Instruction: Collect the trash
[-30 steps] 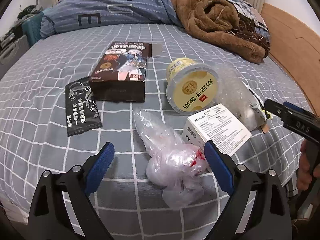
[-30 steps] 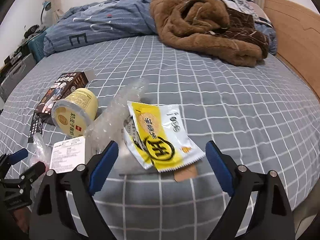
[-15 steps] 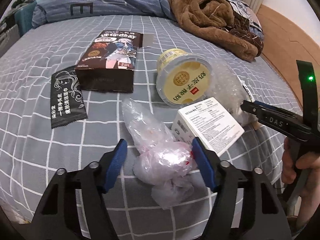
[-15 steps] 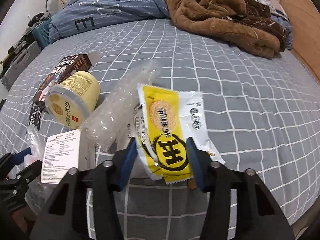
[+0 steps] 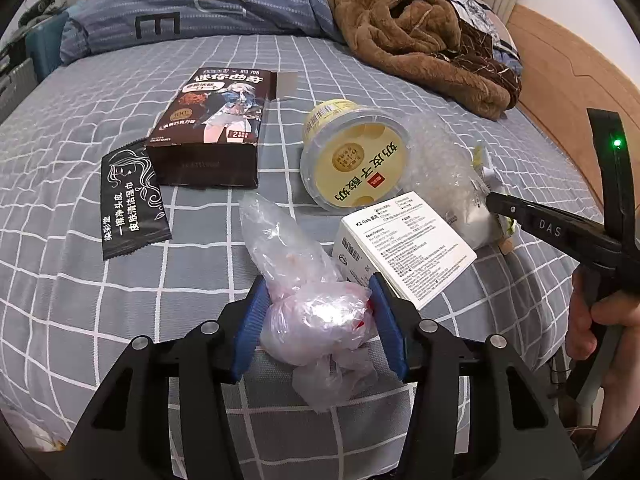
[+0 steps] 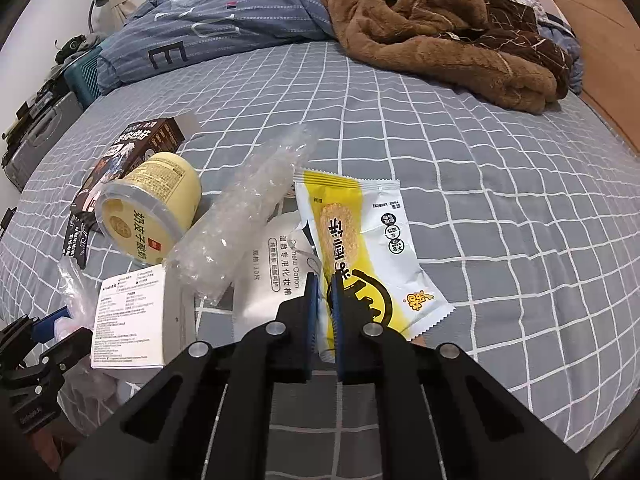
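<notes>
On my left wrist view the yellow lidded tub (image 5: 356, 162) lies on its side on the bed (image 5: 80, 312), its clear lid facing me; I cannot tell what is inside. Beside it, toward me, sits a white product box (image 5: 404, 250), closed, and farther left a dark snack box (image 5: 218, 128) with one end flap open, its contents hidden. A black wet-wipe sachet (image 5: 130, 200) lies flat just left of that box. Bubble wrap (image 5: 440, 156) is bunched to the right of the tub.

My left gripper (image 5: 318, 322) has its blue pads pressed against both sides of a crumpled clear plastic bag (image 5: 316, 316), which bulges between them and rests on the bed; the jaws are partly closed, clamped on the bag.

On my right wrist view the right gripper (image 6: 324, 292) has its pads nearly together, pinching the near edge of the yellow snack wrapper (image 6: 360, 240). The wrapper lies over a white cotton-pad pouch (image 6: 276, 276), with the bubble wrap just to its left. A brown fleece blanket (image 6: 432, 28) and a blue striped duvet (image 6: 224, 24) are heaped at the far end of the bed.
</notes>
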